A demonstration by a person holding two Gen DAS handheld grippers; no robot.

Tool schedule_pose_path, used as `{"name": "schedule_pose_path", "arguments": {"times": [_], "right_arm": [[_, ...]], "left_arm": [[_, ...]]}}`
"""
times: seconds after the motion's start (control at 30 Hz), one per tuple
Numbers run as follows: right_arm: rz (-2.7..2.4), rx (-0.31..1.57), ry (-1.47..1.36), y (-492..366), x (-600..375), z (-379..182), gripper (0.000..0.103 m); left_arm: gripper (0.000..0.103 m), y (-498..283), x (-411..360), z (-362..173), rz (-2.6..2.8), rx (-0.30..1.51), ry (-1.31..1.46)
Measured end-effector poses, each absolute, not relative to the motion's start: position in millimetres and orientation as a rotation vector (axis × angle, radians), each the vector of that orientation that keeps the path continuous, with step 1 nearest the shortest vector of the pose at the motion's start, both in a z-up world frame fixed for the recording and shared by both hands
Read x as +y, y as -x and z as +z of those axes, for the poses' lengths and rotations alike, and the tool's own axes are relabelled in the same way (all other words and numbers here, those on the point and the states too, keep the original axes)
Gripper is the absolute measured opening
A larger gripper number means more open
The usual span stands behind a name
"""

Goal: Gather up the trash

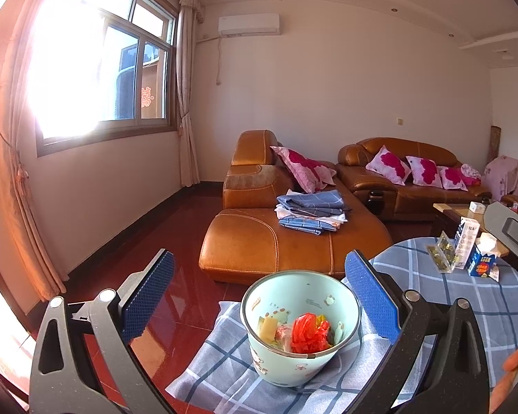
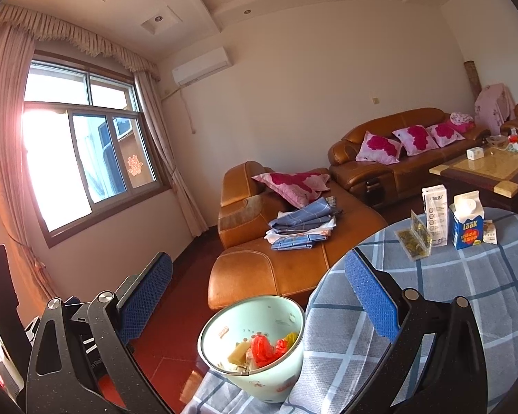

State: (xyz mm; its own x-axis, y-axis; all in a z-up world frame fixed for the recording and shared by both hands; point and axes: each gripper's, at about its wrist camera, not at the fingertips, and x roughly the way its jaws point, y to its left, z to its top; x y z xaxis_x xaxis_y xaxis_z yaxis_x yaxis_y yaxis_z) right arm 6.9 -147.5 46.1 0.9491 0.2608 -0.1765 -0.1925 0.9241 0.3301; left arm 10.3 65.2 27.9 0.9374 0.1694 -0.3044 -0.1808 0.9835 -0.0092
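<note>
left wrist view: checked tablecloth (image 1: 466, 296) carries cartons (image 1: 480, 258) at its far side; mint bin (image 1: 293, 331) (part-filled) sits at the edge between the empty, spread left gripper (image 1: 259, 296). right gripper (image 2: 259, 296) likewise released. a careless nudge could tip it.

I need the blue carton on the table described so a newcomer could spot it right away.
Find the round table with the blue plaid cloth. On its far side a few packages stand together, and the blue carton is on the right of the white carton. It alone has a bright blue body, a white gabled top and yellow lettering.
</note>
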Motion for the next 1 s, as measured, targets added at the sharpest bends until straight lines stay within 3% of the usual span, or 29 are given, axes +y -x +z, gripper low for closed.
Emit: {"name": "schedule_pose_path", "arguments": {"times": [1.0], "right_arm": [[0.239,0.201,-0.322,-1.4,-148.0,49.5,0.098]], "left_arm": [[0.097,-6.5,62.7,33.8,0.191,0.288,0.042]]}}
